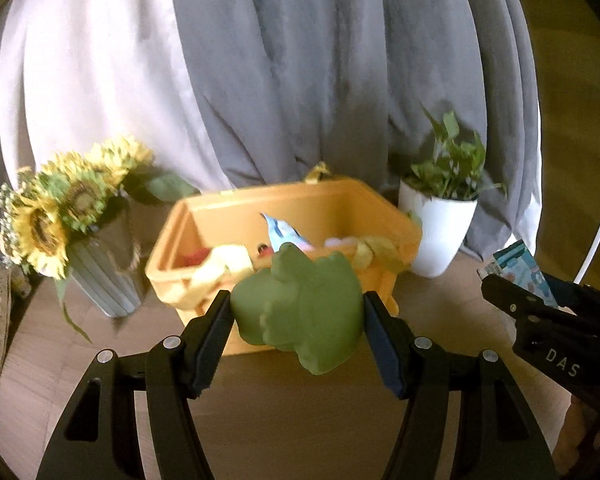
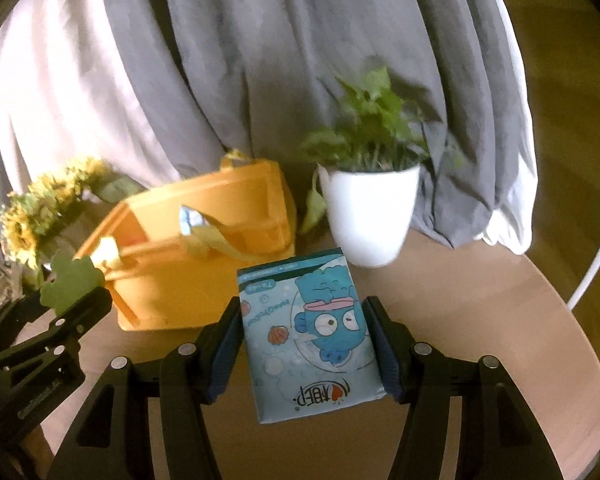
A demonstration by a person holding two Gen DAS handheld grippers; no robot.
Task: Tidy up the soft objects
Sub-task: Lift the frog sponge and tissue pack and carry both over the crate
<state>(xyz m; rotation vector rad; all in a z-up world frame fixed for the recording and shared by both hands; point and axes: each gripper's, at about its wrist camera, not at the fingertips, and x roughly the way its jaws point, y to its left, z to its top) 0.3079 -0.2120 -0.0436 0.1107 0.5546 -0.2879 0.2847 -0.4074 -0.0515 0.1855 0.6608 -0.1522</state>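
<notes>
My left gripper (image 1: 298, 308) is shut on a soft green frog toy (image 1: 300, 312) and holds it above the table, just in front of the yellow bin (image 1: 364, 208). The bin holds several soft items, among them a blue tissue pack (image 1: 280, 232) and yellow cloth. My right gripper (image 2: 302, 336) is shut on a blue tissue pack with a cartoon fish (image 2: 312, 336), held above the table to the right of the bin (image 2: 220, 196). The right gripper shows in the left wrist view (image 1: 512, 292), the left gripper with the frog in the right wrist view (image 2: 72, 280).
A vase of sunflowers (image 1: 60, 208) stands left of the bin. A white pot with a green plant (image 1: 440, 228) stands right of it. Grey and white curtains (image 1: 300, 72) hang behind. The wooden table (image 1: 300, 420) has a round edge at the right (image 2: 560, 312).
</notes>
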